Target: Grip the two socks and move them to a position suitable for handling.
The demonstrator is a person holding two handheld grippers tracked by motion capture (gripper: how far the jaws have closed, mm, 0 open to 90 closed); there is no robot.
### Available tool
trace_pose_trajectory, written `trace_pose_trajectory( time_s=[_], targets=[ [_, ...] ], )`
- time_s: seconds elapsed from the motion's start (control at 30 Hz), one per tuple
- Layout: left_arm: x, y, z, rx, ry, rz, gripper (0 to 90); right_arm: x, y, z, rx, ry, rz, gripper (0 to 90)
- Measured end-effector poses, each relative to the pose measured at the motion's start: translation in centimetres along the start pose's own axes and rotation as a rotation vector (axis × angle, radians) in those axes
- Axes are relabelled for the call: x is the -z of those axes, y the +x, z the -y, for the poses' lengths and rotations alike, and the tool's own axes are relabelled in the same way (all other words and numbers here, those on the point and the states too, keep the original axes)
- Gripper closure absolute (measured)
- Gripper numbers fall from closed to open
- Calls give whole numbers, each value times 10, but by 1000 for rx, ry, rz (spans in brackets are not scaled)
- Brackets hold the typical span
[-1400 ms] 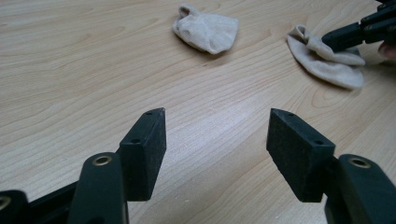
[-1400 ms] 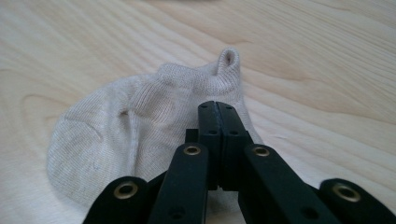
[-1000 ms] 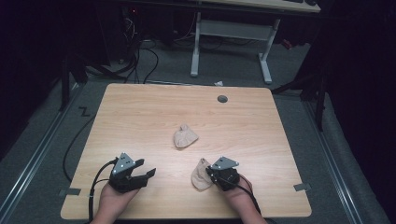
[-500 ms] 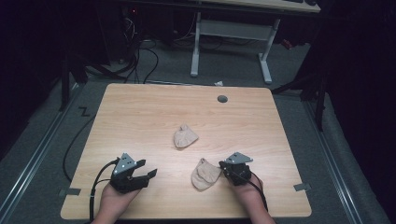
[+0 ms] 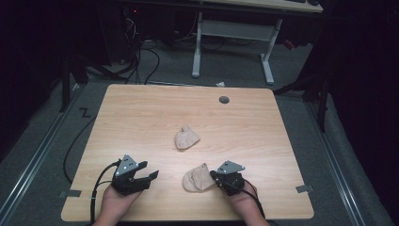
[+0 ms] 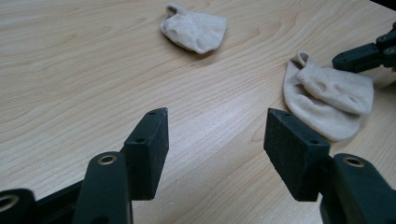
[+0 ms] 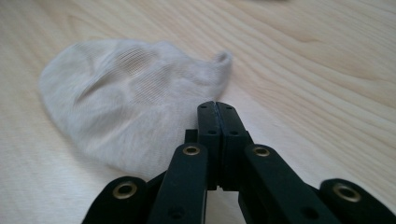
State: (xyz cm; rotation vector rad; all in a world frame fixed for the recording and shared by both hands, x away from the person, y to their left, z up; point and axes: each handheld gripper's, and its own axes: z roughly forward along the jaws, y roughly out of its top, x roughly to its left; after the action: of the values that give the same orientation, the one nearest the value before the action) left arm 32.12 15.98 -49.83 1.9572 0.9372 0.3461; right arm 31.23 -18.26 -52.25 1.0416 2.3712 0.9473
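We see a light wooden table [image 5: 141,122] in a dark room, on a grey floor [image 5: 47,122] with black cables [image 5: 141,52] and a white desk frame [image 5: 197,47] behind it. Our right gripper [image 7: 217,109] has its fingers [image 7: 208,135] pressed tight together with nothing between them. The near sock [image 7: 126,98] lies flat just past those fingertips, a bit to their left. Our left gripper [image 6: 212,135] has its fingers [image 6: 149,149] wide apart, low over bare wood. The far sock [image 6: 194,30] lies well ahead of them
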Motion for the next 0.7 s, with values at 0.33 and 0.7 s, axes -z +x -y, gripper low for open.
trace_pose_trajectory(
  time_s=[0.33, 0.7],
  targets=[
    [-22, -29, -5, -51, 35, 34, 495, -7, 12, -5, 41, 6, -15, 893],
    [-54, -67, -5, -73, 94, 71, 806, 4, 13, -10, 38, -58, 16, 881]
  ],
)
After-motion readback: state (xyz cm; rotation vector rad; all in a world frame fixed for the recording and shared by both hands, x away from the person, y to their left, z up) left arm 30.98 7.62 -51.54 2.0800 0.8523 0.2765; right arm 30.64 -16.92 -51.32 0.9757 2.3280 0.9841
